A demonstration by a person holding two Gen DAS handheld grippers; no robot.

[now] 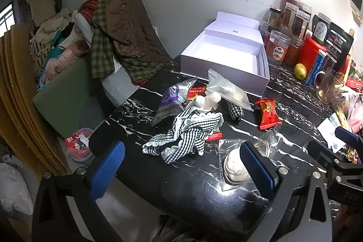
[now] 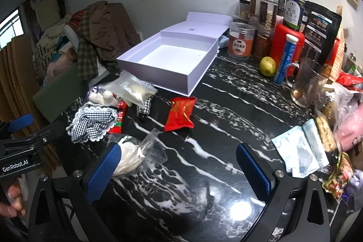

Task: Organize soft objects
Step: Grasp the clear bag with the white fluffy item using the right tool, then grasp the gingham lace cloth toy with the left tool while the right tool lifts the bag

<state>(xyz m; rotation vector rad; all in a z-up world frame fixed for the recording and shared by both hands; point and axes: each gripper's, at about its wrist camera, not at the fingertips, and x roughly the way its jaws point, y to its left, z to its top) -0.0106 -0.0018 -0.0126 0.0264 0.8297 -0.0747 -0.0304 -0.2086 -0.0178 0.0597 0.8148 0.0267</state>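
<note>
Soft things, a checked cloth doll (image 1: 188, 133) above all, lie loose on the black marble table (image 2: 226, 106), and none is yet in the white box (image 2: 168, 60) that stands open at the back, so the sorting looks barely begun. Both grippers hang over the near edge of the table with jaws spread wide and nothing between them: the left gripper (image 1: 181, 165) sits nearest the doll, which lies just ahead of its fingers and on the near side of the box, while the right gripper (image 2: 179, 165) hovers over bare marble with a clear bag of white stuff (image 2: 136, 155) touching its left finger. Beyond the doll, still short of the box, a zip bag (image 1: 229, 90), a purple packet (image 1: 172, 99) and a red snack packet (image 2: 181, 113) crowd together. I judge the doll the likely first pick; the left jaws would do well to come down over its bunched middle, where the cloth is thickest, and close slowly so no frill slips out. Lifting straight up before travelling to the box should keep the neighbouring packets from being dragged along
</note>
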